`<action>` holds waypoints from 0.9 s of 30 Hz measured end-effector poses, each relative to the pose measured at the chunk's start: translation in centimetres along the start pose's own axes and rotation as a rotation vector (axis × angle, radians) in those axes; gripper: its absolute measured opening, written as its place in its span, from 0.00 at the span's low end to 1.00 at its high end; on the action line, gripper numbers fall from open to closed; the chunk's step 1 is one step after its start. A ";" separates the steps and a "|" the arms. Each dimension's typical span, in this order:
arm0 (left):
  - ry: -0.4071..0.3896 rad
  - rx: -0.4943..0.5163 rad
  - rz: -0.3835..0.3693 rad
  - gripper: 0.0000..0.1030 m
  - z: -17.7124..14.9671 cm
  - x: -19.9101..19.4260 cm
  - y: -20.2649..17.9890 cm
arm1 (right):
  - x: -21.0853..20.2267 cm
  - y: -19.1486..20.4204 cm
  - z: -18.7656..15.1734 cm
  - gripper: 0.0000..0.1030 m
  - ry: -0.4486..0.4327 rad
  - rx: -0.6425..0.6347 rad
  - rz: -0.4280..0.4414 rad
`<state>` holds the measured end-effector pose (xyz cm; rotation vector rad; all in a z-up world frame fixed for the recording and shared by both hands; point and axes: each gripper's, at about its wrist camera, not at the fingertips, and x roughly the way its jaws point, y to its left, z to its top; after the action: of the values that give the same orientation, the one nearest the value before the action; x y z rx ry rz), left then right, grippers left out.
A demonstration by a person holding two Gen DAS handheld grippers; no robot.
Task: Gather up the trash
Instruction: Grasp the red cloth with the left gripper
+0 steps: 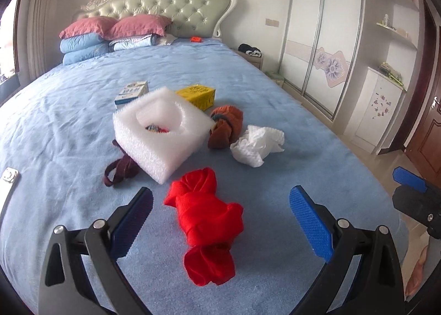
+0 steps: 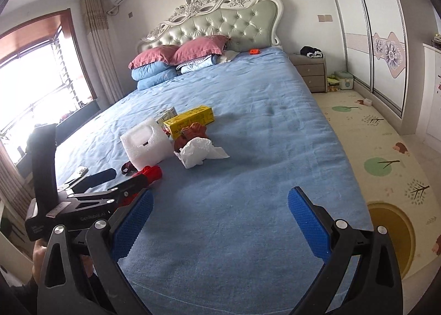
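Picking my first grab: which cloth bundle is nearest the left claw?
The red bundle, lying between the open left claw's fingers. The brown bundle sits farther back, beside the tissue.

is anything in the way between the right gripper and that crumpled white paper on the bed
Nothing visible. The right gripper hangs open over bare blue bedspread, and the crumpled white paper lies ahead with only sheet between. The orange cloth bundle sits behind it.
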<state>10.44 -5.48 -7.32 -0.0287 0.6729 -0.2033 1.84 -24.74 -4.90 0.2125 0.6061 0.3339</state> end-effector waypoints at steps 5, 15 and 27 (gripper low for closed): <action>0.026 -0.007 0.016 0.96 -0.9 1.5 0.5 | 0.9 1.0 -0.1 0.92 0.023 -0.042 -0.012; 0.098 -0.112 -0.084 0.40 -2.1 2.7 3.3 | 4.0 2.6 0.9 0.92 0.043 -0.058 -0.004; -0.042 -0.158 -0.078 0.40 -0.4 -2.1 7.5 | 11.6 5.0 3.3 0.92 0.164 -0.095 -0.042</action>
<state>9.89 2.26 -7.02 -0.2100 0.6457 -0.2239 11.48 -16.22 -6.87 0.0817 0.7535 0.3411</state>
